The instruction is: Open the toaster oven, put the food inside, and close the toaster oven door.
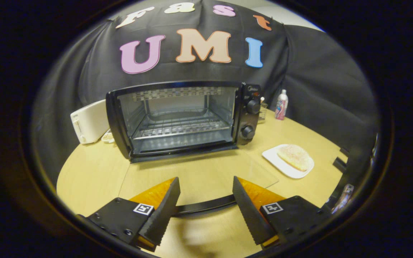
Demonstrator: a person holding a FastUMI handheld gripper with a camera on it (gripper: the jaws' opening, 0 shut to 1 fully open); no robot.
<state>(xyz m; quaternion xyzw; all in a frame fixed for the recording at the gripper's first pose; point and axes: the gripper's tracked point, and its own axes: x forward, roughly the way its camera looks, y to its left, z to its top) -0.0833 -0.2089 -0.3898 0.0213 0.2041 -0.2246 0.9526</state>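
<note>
The hand-held two-finger gripper (206,208) is hovering low over the pale wooden round table (91,172), its black serrated fingers (163,211) spread wide with nothing between them. The curved black handle of the oven door (206,206) is lying in the gap between the fingers, and neither finger is touching it, as far as the view shows.

The black toaster oven (181,118) is standing at twelve o'clock from the fingers, beyond them, with its cavity open. Its clear glass door (199,172) is lying folded flat on the table, reaching from the oven's foot toward the fingers. Inside, a wire rack (181,127) is sitting level across the cavity. Two round black knobs (250,120) are lining the oven's right-hand panel, one above the other.

The food, a pale, sugar-dusted piece of flat bread (294,157), is resting on a white rectangular plate (274,159) at about two o'clock from the fingers, just beside the open door's right edge and well apart from the oven's cavity.

A white slot toaster (90,122) is standing at about ten o'clock, touching or nearly touching the oven's left side. A small white bottle with a pink label (281,104) is standing upright at about one o'clock, beyond the oven's knob panel, near the black cloth wall (321,93).
</note>
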